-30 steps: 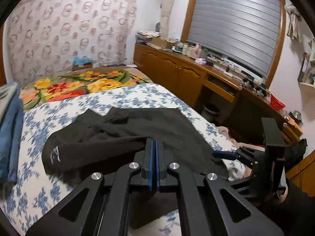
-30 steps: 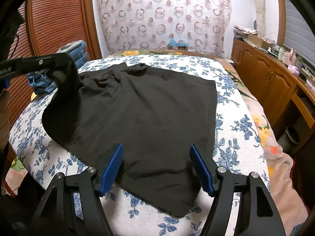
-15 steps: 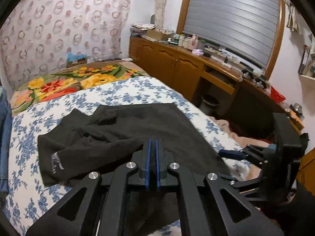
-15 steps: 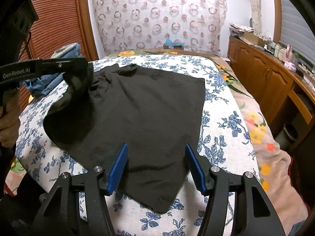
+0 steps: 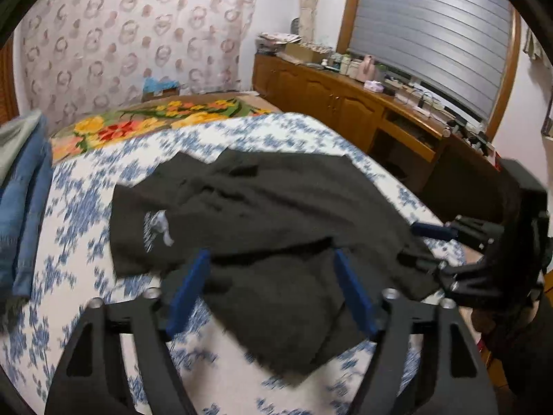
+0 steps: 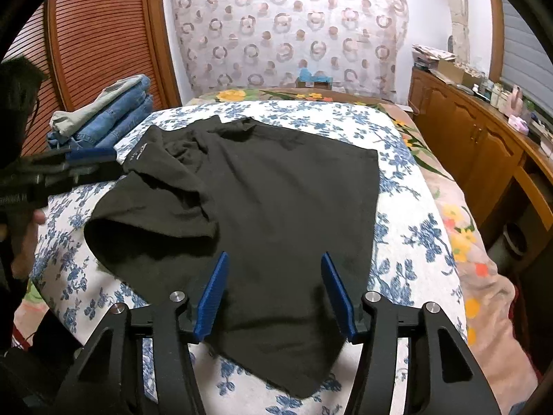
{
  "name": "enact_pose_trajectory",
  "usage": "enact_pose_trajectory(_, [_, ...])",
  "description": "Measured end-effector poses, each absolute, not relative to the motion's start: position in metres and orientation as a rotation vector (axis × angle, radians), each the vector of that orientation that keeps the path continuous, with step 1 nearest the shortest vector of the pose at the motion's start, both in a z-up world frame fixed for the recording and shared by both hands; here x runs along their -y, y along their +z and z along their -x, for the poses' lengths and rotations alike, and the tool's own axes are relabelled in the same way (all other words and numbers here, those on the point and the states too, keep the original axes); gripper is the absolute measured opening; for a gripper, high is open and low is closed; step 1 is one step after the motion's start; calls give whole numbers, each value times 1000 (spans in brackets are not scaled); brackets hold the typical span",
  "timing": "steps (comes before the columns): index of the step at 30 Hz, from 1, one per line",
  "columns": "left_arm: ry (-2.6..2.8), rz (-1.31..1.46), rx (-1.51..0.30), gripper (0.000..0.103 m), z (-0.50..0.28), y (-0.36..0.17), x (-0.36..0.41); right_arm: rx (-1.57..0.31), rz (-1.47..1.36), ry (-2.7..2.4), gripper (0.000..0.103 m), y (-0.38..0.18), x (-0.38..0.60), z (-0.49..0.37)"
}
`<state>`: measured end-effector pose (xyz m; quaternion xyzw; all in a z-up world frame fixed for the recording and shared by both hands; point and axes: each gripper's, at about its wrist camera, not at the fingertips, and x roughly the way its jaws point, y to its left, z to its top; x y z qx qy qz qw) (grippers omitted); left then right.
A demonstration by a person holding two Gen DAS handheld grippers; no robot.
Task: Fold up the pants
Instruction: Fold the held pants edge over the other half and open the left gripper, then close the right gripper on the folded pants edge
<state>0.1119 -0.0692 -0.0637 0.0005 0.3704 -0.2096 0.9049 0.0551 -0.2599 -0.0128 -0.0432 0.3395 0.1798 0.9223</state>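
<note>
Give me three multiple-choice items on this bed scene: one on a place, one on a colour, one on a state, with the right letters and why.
1. The folded jeans lie: A) at the bed's left edge B) on the cabinet C) on the floor
2. The pants are: A) red B) black C) white
3. The left gripper is: A) clamped on the pants B) open C) out of view

A: stacked beside the wooden door.
B: dark cloth on the blue-flowered sheet.
B: blue pads apart, having just opened; cloth lies loose below.
</note>
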Motion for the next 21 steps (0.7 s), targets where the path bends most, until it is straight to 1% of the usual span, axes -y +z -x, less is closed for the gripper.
enact_pose_trajectory(14, [-351,-22,-846,78,-103,-100,51,-697,104,466,43,-10,225,-80])
enact_pose_trajectory(21, [-341,18,-858,78,-95,-108,44,-730,109,507,40,-17,210,-95])
